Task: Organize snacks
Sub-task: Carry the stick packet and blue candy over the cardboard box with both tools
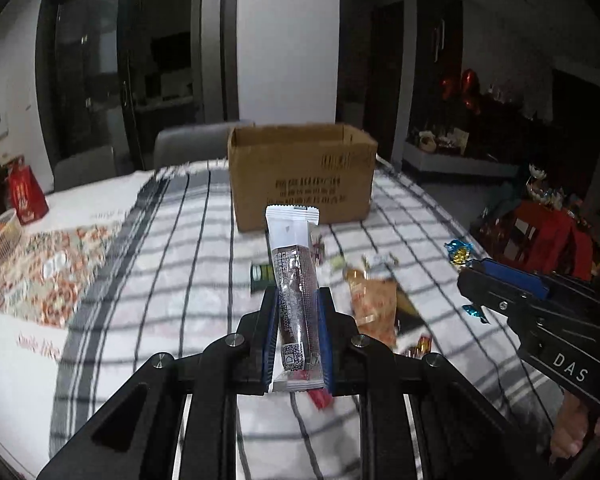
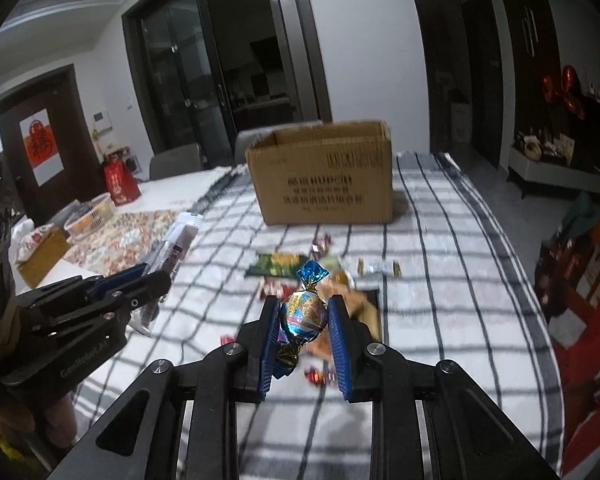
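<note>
My left gripper [image 1: 297,332] clamps a snack stick [image 1: 294,280] lengthwise and my right gripper [image 2: 305,320] pinches a wrapped candy [image 2: 305,310], both short of the open cardboard box [image 1: 302,176] straight ahead.

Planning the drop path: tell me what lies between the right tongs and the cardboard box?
Loose snacks on checked cloth: a green packet and small candies, seen in the right wrist view.

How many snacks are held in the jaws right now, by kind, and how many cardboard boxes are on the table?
Long stick-pack snacks held: 1, in the left gripper
Foil-wrapped candies held: 1, in the right gripper
Cardboard boxes: 1
Total: 3
</note>
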Demonstrator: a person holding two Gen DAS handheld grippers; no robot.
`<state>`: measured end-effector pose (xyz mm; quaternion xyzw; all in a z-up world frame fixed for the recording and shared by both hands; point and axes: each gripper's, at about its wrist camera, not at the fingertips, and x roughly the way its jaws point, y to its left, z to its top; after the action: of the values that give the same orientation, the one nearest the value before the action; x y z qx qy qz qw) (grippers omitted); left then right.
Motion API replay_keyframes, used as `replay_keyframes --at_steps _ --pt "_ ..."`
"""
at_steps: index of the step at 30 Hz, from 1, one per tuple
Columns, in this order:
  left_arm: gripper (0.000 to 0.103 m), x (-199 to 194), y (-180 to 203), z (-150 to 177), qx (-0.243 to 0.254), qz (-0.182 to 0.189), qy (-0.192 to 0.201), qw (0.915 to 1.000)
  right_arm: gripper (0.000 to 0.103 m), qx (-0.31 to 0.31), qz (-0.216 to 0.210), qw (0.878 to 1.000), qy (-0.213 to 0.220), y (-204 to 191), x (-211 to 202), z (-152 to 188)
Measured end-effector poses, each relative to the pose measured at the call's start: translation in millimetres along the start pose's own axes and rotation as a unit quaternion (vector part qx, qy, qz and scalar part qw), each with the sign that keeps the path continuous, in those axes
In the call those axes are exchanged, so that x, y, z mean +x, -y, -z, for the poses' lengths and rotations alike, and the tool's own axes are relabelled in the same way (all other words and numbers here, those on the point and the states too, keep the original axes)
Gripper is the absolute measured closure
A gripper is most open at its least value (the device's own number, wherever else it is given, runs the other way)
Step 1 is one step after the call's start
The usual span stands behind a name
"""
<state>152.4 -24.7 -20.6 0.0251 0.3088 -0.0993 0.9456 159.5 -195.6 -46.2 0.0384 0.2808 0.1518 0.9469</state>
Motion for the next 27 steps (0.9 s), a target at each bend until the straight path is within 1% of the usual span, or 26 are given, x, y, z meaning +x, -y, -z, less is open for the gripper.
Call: replay_keyframes --at_steps 6,10,15,17,19,23,27 --pt "0.084 2 2 -36 0.012 0.011 0.028 0.9995 0.077 -0.004 -0.013 1.000 0.027 1 6 -34" --pt "0.084 7 0 -60 0.015 0.023 0.037 0.9990 0.077 -0.007 -0.013 0.999 0.046 5 12 -61" --pt "0.084 16 -5 -93 0.023 0.020 0.050 0.9983 0.077 -0.016 -0.007 0.997 0.072 6 17 -99" --pt "0.084 21 -8 -105 0.022 0.021 0.049 0.9983 0.077 -0.017 -0.010 0.997 0.076 6 20 -111" --pt "0.084 29 -11 -118 0.021 0.029 0.042 0.9985 0.077 -0.015 -0.014 0.997 0.075 7 27 -127" --pt "0.084 46 -17 -141 0.020 0.033 0.029 0.9988 0.077 -0.017 -0.021 0.997 0.068 10 41 -148" --pt "0.084 73 -26 -162 0.011 0.048 0.005 0.9988 0.077 -0.022 -0.019 0.998 0.053 15 62 -168"
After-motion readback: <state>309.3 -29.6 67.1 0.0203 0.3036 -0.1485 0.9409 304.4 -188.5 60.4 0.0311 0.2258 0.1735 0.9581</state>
